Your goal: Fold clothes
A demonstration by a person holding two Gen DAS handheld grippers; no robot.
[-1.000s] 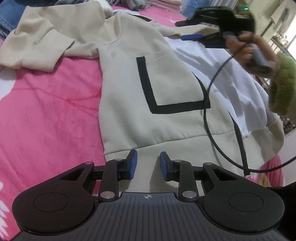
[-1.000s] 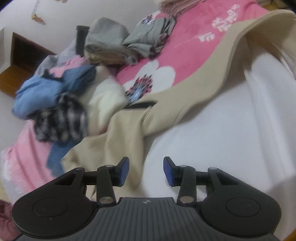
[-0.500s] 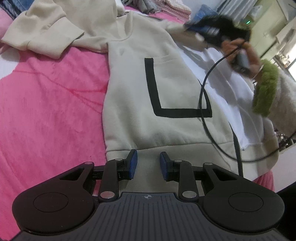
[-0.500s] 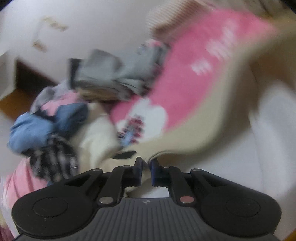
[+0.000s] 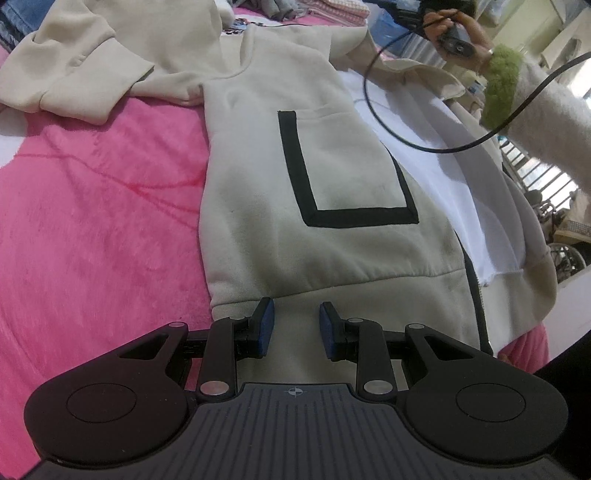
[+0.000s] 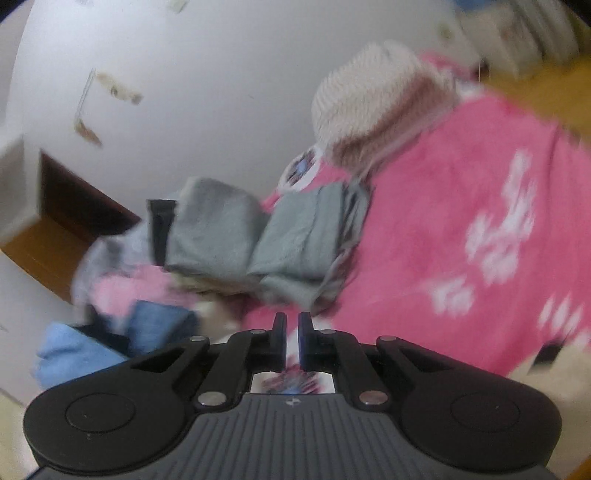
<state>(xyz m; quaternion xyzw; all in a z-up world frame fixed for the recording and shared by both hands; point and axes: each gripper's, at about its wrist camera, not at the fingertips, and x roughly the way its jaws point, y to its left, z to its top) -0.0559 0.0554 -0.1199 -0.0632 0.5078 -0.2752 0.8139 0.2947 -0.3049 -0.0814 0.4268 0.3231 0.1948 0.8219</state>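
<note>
A cream zip jacket (image 5: 332,166) with a black-edged pocket lies on its back on the pink blanket (image 5: 92,221), and its right front panel is turned back to show the white lining (image 5: 443,166). My left gripper (image 5: 295,325) hovers open over the hem band, its pads apart. A hand (image 5: 461,33) carries the right gripper at the jacket's far collar end, where the cream edge (image 5: 369,40) rises toward it. In the right wrist view my right gripper (image 6: 291,332) has its pads together. That view is blurred and shows no cloth at its tips.
Folded grey clothes (image 6: 258,251), a pale knit garment (image 6: 376,103) and a heap of blue clothes (image 6: 92,343) sit at the blanket's far end by a white wall. A black cable (image 5: 406,140) loops over the lining. The jacket's left sleeve (image 5: 81,74) lies bunched at the far left.
The right gripper closed on the jacket's front edge near the collar, then swung up and away toward the far clothes pile. The left gripper stayed over the hem.
</note>
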